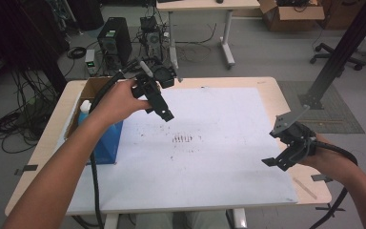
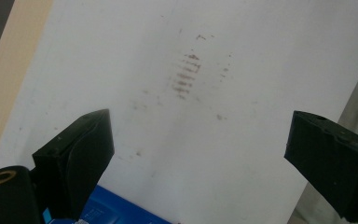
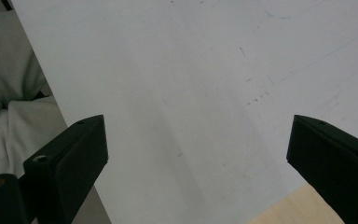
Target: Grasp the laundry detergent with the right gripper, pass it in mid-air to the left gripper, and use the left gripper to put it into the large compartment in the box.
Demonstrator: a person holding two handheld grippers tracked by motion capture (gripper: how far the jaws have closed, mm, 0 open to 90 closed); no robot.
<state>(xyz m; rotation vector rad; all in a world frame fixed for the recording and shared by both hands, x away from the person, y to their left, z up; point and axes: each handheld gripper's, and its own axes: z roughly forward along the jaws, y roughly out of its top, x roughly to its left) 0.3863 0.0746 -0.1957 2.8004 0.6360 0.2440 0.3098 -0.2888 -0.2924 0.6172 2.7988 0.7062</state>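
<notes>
My left gripper (image 1: pixel 164 113) is held in a hand above the back left part of the white sheet (image 1: pixel 219 181) that covers the table. Its jaws stand wide apart with nothing between them (image 2: pixel 198 140). Below them the sheet (image 2: pixel 261 46) carries a patch of brown smears (image 2: pixel 186 74), which also lies mid-sheet in the high view (image 1: pixel 186 139). My right gripper (image 1: pixel 277 163) hovers near the sheet's right edge, tilted down and left. It is open and empty (image 3: pixel 198 144) over bare white sheet (image 3: pixel 191 70).
A blue box (image 1: pixel 107 143) stands at the table's left edge beside a white bottle (image 1: pixel 85 106) and an open cardboard box (image 1: pixel 95 86). A computer tower (image 1: pixel 114 40), cables and another table (image 1: pixel 205 5) lie beyond. A black post (image 1: pixel 338 57) rises at the right.
</notes>
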